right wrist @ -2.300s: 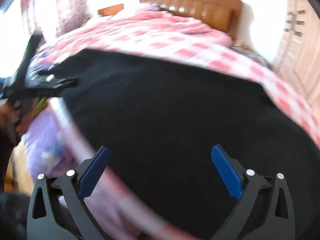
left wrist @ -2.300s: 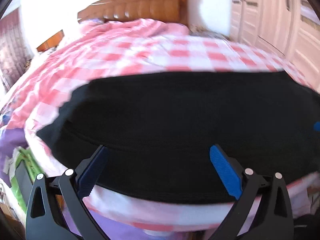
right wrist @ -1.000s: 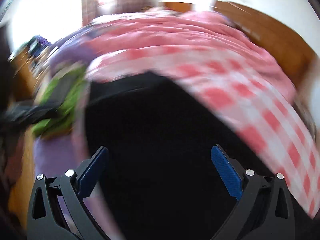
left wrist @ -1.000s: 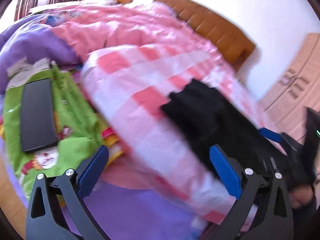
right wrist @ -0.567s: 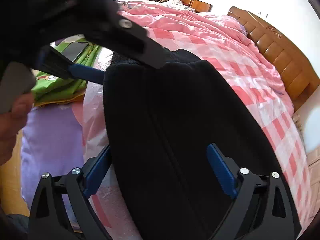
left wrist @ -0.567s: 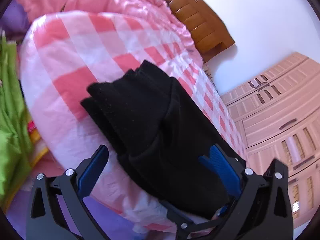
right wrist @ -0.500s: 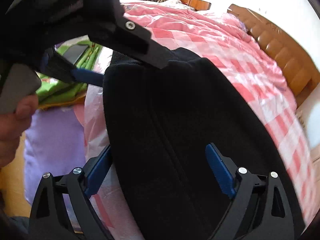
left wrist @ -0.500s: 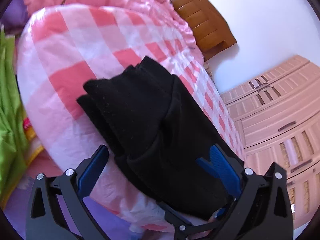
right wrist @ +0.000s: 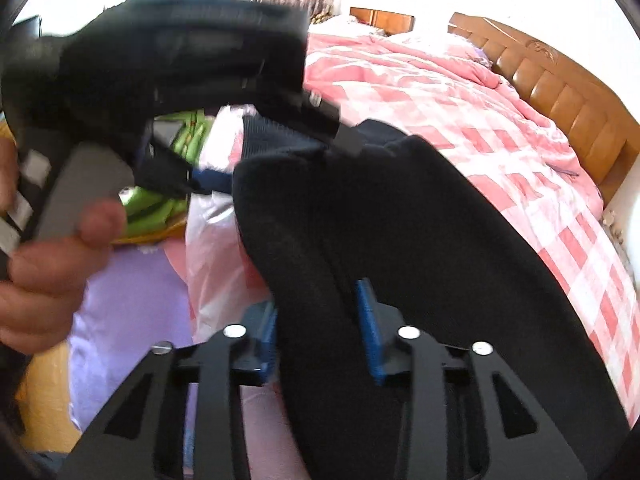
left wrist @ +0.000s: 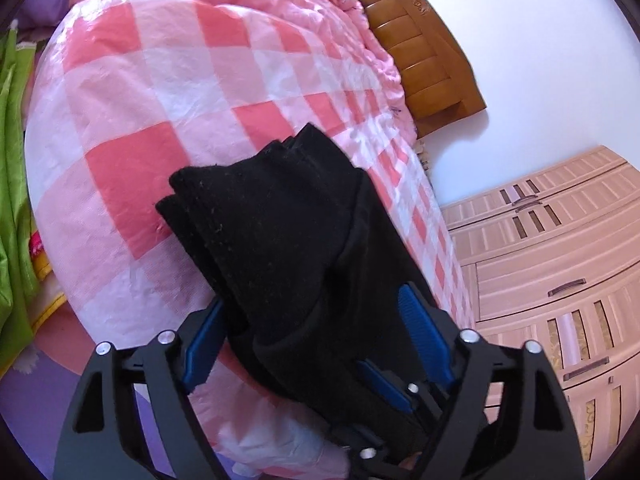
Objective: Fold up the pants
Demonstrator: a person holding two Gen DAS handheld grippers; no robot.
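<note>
Pants (left wrist: 280, 248), black and bunched, lie across the bed's pink checked cover (left wrist: 132, 92), near its edge. Right hand-held gripper (right wrist: 320, 320) has just been closing, its blue pads now pinching a thick fold of the fabric. Left hand-held gripper (left wrist: 316, 320) has just been narrowing too, jaws wide around the bundle; contact unclear.

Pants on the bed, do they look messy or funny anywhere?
A bit. The black pants lie folded on the checked cover, but the layers at the far end are stepped, not lined up, and the near end bulges between the left gripper jaws.
</note>
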